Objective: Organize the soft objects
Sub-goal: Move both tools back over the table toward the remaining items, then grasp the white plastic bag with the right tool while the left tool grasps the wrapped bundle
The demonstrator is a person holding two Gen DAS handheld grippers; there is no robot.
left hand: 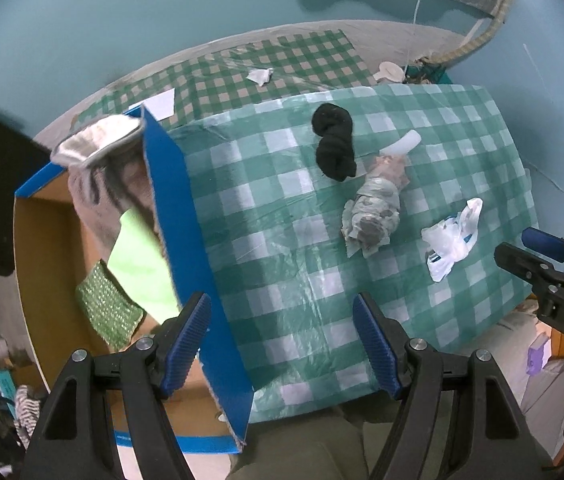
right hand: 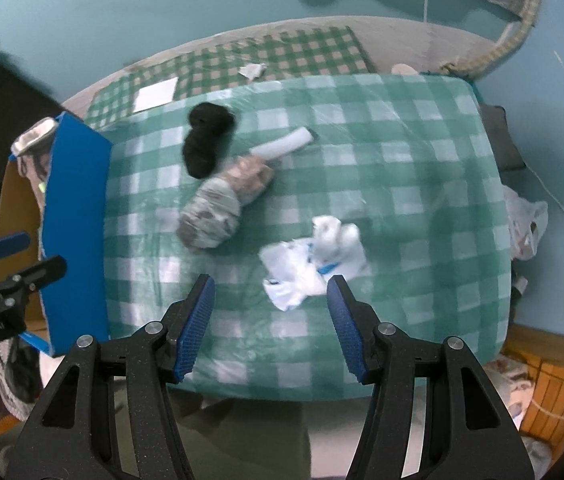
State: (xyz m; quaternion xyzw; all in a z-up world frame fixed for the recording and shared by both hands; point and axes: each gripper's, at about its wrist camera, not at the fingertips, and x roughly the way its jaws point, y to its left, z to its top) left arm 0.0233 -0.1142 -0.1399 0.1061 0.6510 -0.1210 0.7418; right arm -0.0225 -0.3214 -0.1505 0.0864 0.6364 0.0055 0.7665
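Note:
On the green checked table (left hand: 289, 264) (right hand: 421, 208) lie a black rolled sock (left hand: 333, 146) (right hand: 206, 140), a grey patterned cloth bundle (left hand: 375, 208) (right hand: 222, 208), a white tube (left hand: 401, 145) (right hand: 282, 146) and a crumpled white plastic bag (left hand: 451, 240) (right hand: 313, 260). A blue-walled cardboard box (left hand: 186, 232) (right hand: 74, 232) at the table's left holds a striped grey cloth (left hand: 98, 168), a lime cloth (left hand: 142, 264) and a green sponge (left hand: 108, 312). My left gripper (left hand: 282, 344) hangs open over the box wall and table edge, holding nothing. My right gripper (right hand: 272, 320) is open just short of the plastic bag.
A second checked mat (left hand: 242, 76) (right hand: 242, 60) with white paper scraps lies behind the table against the teal wall. A dark cushion (right hand: 501, 140) and a plastic bag (right hand: 525, 224) sit off the table's right side. A wicker basket (right hand: 553, 400) stands at the lower right.

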